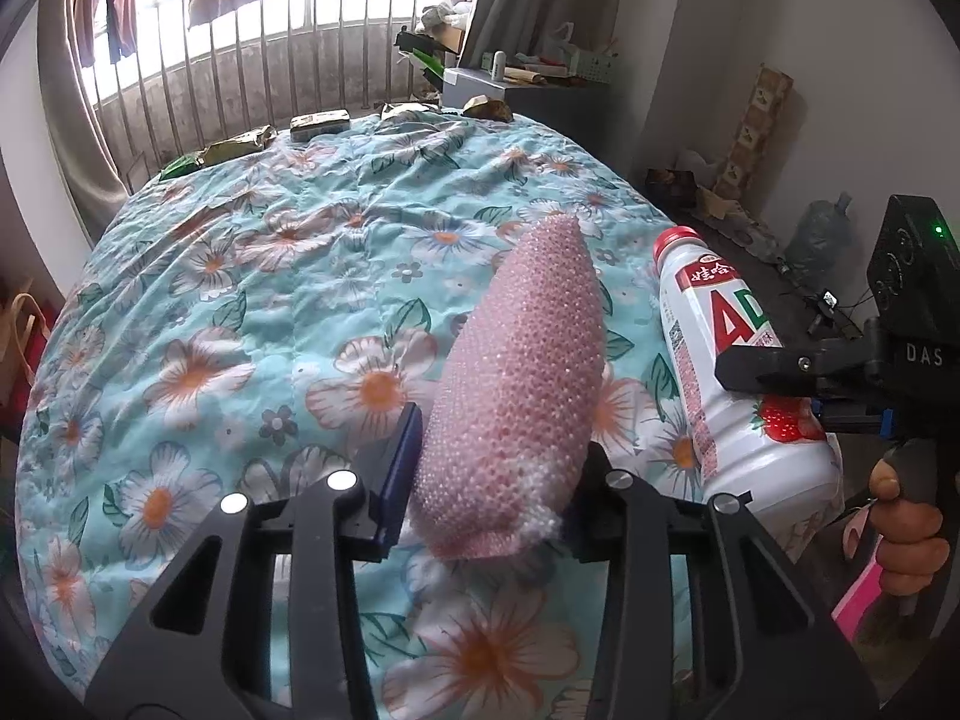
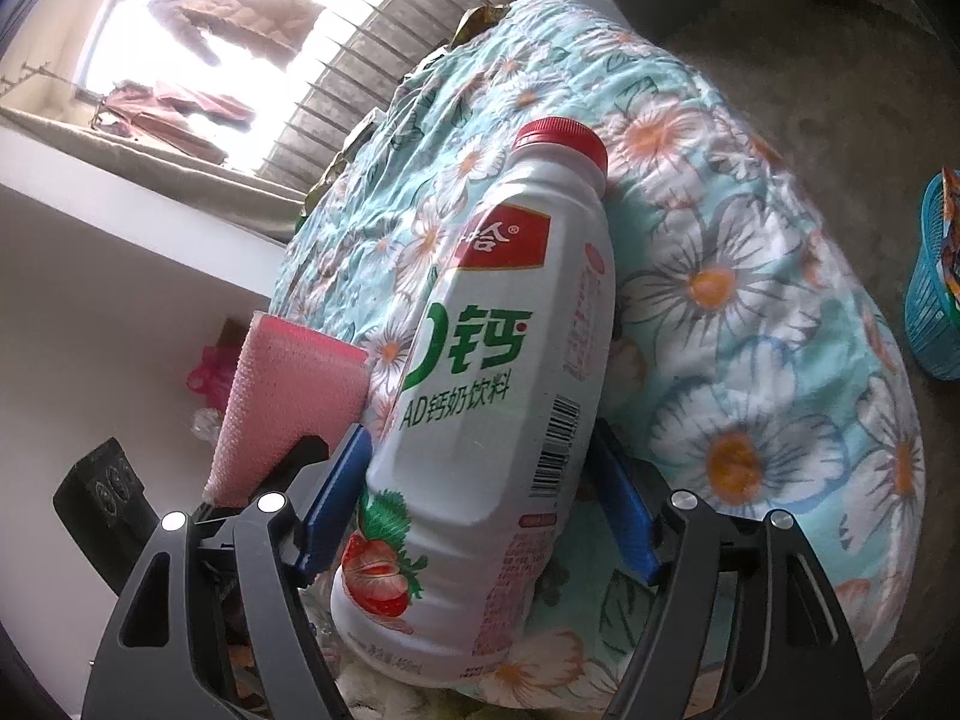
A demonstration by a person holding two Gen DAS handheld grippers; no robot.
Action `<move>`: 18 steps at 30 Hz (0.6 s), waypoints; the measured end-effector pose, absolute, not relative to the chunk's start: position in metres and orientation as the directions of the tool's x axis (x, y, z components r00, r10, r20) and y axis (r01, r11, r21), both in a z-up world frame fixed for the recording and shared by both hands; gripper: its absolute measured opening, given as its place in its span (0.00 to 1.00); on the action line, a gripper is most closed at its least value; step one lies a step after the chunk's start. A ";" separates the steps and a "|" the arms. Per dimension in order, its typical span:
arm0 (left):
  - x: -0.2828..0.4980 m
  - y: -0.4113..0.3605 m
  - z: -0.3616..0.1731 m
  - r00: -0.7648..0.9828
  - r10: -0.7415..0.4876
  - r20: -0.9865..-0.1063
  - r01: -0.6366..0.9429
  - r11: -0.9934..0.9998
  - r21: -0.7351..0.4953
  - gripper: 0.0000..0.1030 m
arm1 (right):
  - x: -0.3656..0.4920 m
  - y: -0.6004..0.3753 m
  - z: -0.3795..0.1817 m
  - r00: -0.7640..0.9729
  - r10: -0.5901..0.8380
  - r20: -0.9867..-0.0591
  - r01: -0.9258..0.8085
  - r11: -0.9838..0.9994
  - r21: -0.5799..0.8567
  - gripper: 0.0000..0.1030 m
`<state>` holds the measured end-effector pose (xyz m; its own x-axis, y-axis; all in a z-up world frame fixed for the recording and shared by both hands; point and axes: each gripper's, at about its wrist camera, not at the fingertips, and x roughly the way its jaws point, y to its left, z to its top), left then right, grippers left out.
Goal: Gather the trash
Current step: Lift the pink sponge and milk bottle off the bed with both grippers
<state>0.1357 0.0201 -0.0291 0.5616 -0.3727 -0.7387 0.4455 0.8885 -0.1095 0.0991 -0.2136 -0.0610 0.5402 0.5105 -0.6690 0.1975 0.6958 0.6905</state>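
In the left wrist view, a bed (image 1: 252, 276) with a blue flower blanket fills the middle, and shiny packets (image 1: 237, 147) lie along its far edge at about 11 o'clock. The left gripper (image 1: 489, 468) has its fingers (image 1: 399, 468) squeezed on a pink bubble wrap roll (image 1: 522, 384), which sticks up toward 12 o'clock above the blanket. Just beside it, at 3 o'clock, the right gripper (image 1: 774, 378) holds a white milk bottle (image 1: 726, 360) with a red cap. A hand (image 1: 906, 522) grips the handle at 4 o'clock. In the right wrist view, a blue basket (image 2: 933, 300) stands on the floor at 3 o'clock
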 end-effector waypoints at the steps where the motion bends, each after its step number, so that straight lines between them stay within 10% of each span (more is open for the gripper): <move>1: 0.136 0.020 -0.029 0.561 -0.373 -0.739 0.446 0.888 -0.110 0.36 | 0.100 -0.214 -0.062 0.539 0.514 -0.667 0.199 0.692 0.694 0.69; 18: 0.135 0.019 -0.028 0.565 -0.368 -0.738 0.448 0.888 -0.100 0.35 | 0.101 -0.220 -0.072 0.555 0.546 -0.628 0.213 0.636 0.741 0.69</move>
<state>0.1349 0.0194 -0.0281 0.5649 -0.3681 -0.7385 0.4483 0.8883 -0.0999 0.1010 -0.2202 -0.0725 0.5553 0.5456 -0.6277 0.2128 0.6364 0.7414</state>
